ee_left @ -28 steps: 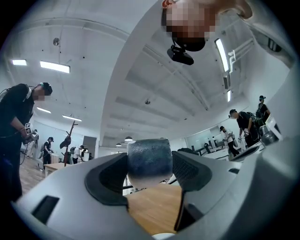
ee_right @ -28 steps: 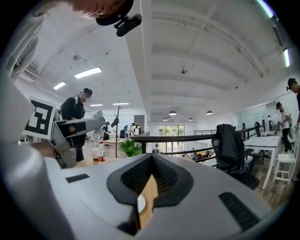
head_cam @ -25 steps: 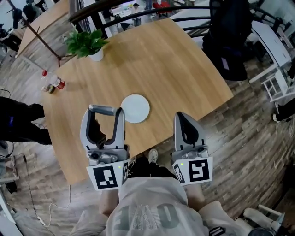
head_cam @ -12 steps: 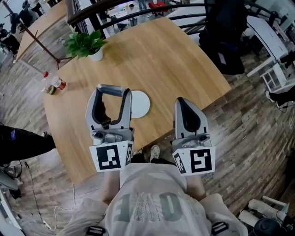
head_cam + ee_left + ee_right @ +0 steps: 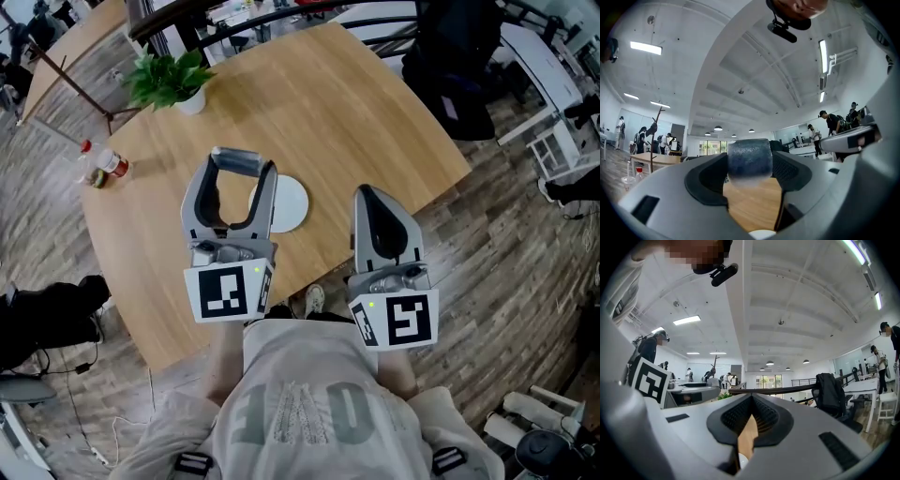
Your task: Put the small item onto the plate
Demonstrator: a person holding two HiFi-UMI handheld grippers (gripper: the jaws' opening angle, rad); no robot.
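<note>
We find an open-plan office, strip ceiling lights, wooden table on plank floor, white desks at two o'clock, potted plant at eleven o'clock, people standing beyond.

Plate: left part hidden behind left gripper in head view; in left gripper view only a rim sliver, cut by bottom edge. Item between the fingers: blurred up close, kind can't tell. Bottle at tabletop edge: too small to read label. Tabletop near edge hidden under left gripper, right gripper and torso.
</note>
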